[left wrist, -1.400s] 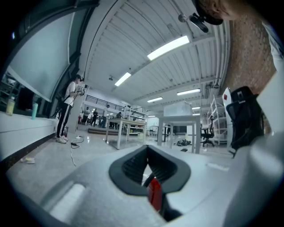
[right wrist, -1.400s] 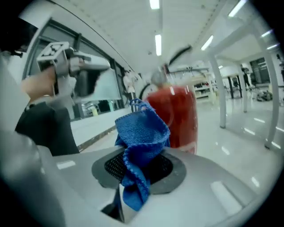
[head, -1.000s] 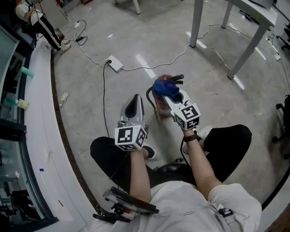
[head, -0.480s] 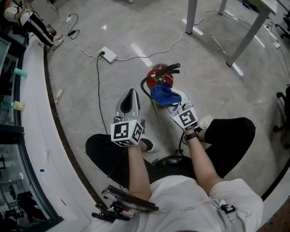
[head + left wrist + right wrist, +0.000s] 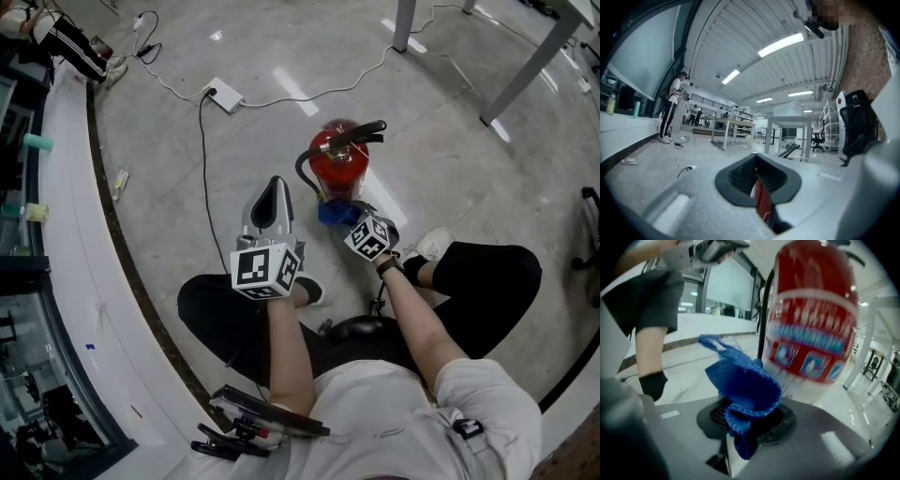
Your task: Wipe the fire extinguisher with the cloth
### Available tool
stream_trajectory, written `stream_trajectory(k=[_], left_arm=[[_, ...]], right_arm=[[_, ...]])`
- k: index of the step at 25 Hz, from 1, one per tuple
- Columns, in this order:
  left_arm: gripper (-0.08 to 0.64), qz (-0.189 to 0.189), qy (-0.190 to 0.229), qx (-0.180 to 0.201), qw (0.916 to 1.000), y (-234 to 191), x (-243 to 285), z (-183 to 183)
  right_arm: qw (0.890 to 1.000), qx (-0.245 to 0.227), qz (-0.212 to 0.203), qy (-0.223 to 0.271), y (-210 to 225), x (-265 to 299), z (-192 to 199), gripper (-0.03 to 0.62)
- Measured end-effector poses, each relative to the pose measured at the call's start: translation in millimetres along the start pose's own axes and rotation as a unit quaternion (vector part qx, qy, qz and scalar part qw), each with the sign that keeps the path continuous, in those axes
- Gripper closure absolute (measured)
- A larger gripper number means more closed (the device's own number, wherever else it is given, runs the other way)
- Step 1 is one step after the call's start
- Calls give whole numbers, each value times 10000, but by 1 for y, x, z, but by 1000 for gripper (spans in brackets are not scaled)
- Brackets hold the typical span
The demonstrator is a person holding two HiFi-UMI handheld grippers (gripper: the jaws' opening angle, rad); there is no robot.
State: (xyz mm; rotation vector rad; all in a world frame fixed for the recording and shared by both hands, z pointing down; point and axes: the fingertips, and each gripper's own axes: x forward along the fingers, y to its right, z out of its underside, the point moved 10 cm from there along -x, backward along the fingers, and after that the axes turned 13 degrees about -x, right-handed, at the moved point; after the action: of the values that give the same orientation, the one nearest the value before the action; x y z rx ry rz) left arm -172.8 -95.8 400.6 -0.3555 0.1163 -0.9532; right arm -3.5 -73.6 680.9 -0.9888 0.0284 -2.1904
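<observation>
A red fire extinguisher (image 5: 336,166) with a black handle and hose stands upright on the grey floor, straight ahead of me. My right gripper (image 5: 341,216) is shut on a blue cloth (image 5: 333,213) and holds it against the lower near side of the cylinder. In the right gripper view the cloth (image 5: 746,383) bunches out of the right gripper (image 5: 745,420), just short of the extinguisher (image 5: 812,319) and its label. My left gripper (image 5: 274,194) hovers shut to the left of the extinguisher, holding nothing. In the left gripper view the left gripper (image 5: 757,180) shows a sliver of red between its pads.
A white power strip (image 5: 225,96) and its cables lie on the floor beyond the extinguisher. Grey table legs (image 5: 405,23) stand at the back and back right. A curved white ledge (image 5: 66,234) runs along the left. Another person's legs (image 5: 70,42) show at the top left.
My right gripper has slid the cloth down from the extinguisher's top to its lower body, baring the handle and the red top. The left gripper has stayed put.
</observation>
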Motion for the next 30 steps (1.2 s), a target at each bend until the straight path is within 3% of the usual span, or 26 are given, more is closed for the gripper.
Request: stream_trajectory(k=[2,6,9,14,16,19,22,24,26,30], left_arm=[[560,-33,-56,-11,10000,-4,2,4],[560,-225,-214,17,9995,-16,4,12],[560,-337,-286,28,9990,-21,5,15],[560,-216,-152,-99,9996,-21,4,10],[560,-195,-69,-124,9997,-22,6,7],[560,-137,-5,-130,9998,-21,6,2],[560,-13,53,-132,9999,-17,6,-6],[560,42,159,-135,9998,-13,6,-15],[560,88,279,-184,9994,-8,5,-22],[560,247,312,-218,9990,5,6,-24]], right_arm=[[9973,-126,-296,-665,-7,28,30,486],[9862,-387,-652,-1472,-9,61,74,485],[9768,450,-711,-1968,11,74,102,482],[9444,2196,-900,-2275,25,60,111,483],[9397,2822,-935,-1690,20,39,93,483],[9379,3424,-529,191,15,-26,28,483],[9094,3551,-48,2164,21,-101,-44,482],[8872,3465,112,3046,37,-138,-82,486],[8665,3466,367,3573,58,-157,-109,491],[8338,3874,547,3894,84,-152,-112,485]])
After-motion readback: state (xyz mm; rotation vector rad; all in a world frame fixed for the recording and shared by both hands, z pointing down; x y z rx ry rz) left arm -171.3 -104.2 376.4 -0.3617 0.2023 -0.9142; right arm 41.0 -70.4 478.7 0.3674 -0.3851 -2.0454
